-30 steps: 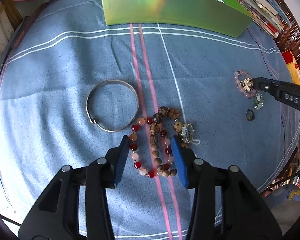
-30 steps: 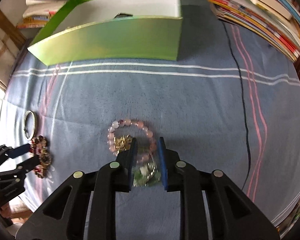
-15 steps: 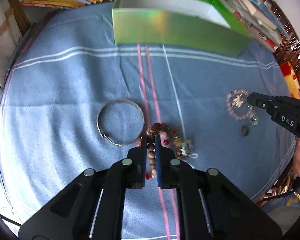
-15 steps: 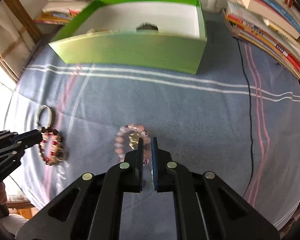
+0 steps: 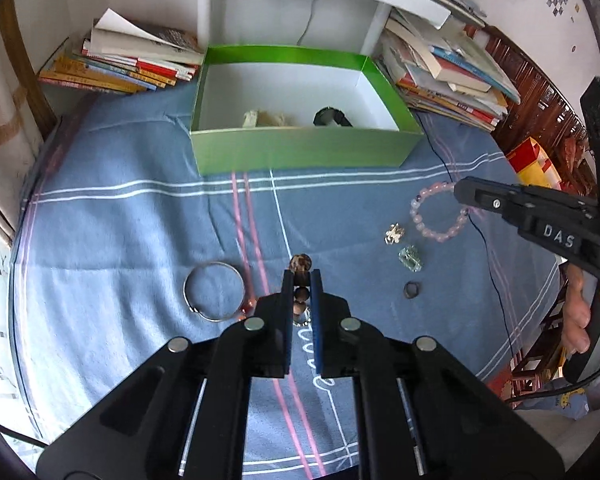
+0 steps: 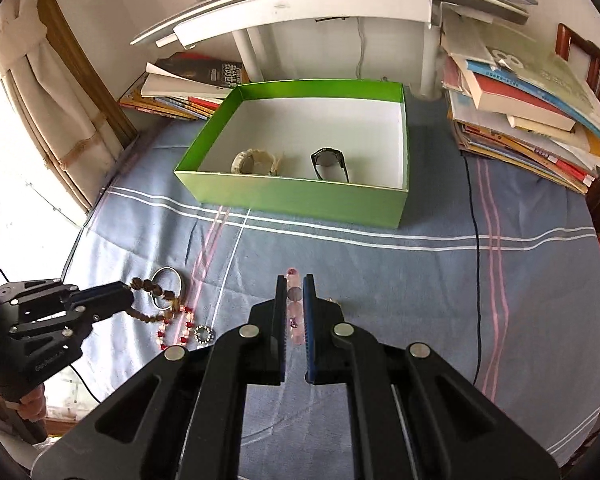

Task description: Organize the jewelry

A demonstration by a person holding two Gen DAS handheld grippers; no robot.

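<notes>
Left wrist view: the green box (image 5: 300, 152) stands open at the far side of the blue cloth (image 5: 120, 220), holding a cream watch (image 5: 260, 118) and a black watch (image 5: 332, 117). The left gripper (image 5: 301, 280) is clamped on a brown bead bracelet (image 5: 301, 263). A silver bangle (image 5: 214, 291) lies just to its left. To the right, the right gripper (image 5: 466, 194) holds a pink bead bracelet (image 5: 438, 212) above a gold charm (image 5: 395, 233), a green pendant (image 5: 410, 258) and a dark ring (image 5: 412, 289).

Right wrist view: both watches lie inside the box (image 6: 300, 200), well apart. The right gripper (image 6: 292, 286) is closed on the pink bracelet (image 6: 293, 300). At left, the brown bracelet (image 6: 152, 286) hangs from the left gripper (image 6: 126, 294), trailing red beads (image 6: 176, 330) over the bangle (image 6: 168, 286). Book stacks (image 6: 532, 112) flank the box.
</notes>
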